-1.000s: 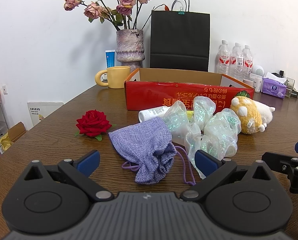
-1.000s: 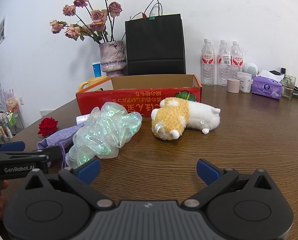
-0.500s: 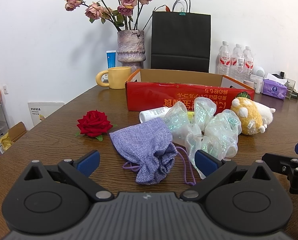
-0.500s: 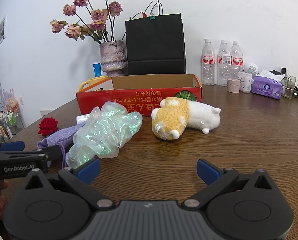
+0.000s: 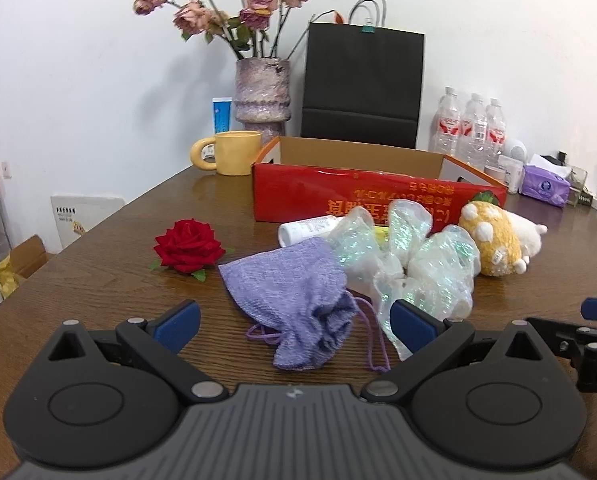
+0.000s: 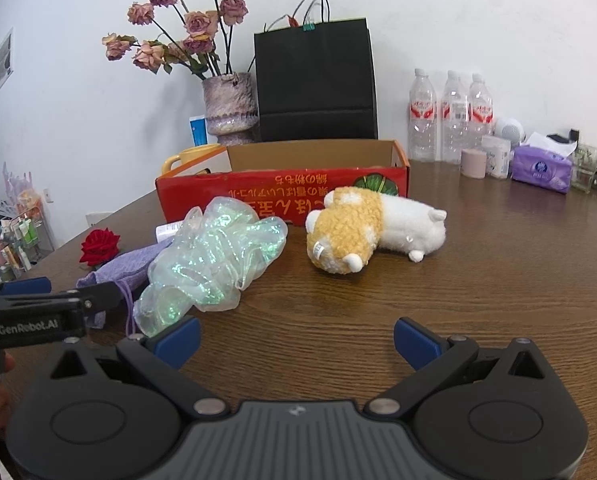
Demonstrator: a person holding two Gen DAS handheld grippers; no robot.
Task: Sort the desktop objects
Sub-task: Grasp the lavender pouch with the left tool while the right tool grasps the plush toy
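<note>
Blue pads mark both tools: the left hand-held gripper [image 5: 294,324] hangs low over the table [image 5: 98,280] with its jaws spread wide and nothing between them, and the right hand-held gripper [image 6: 296,336] sits just the same, wide apart and empty, a little to its right. Directly ahead of the left one lies a purple drawstring pouch [image 5: 294,300], crumpled on its side with its cord trailing toward the tool. Touching the pouch on its right is a heap of iridescent crinkled plastic [image 5: 418,264], and a white tube [image 5: 306,230] pokes out from behind that heap. A red rose head [image 5: 188,250] lies apart to the left of the pouch. Beyond the plastic, a yellow-and-white plush toy [image 6: 362,236] rests on its side, close to the front wall of an open red cardboard box [image 6: 282,196]. Behind the box stand a yellow mug [image 5: 234,152], a vase of dried roses [image 5: 262,92] and a black paper bag [image 5: 362,88] against the wall.
</note>
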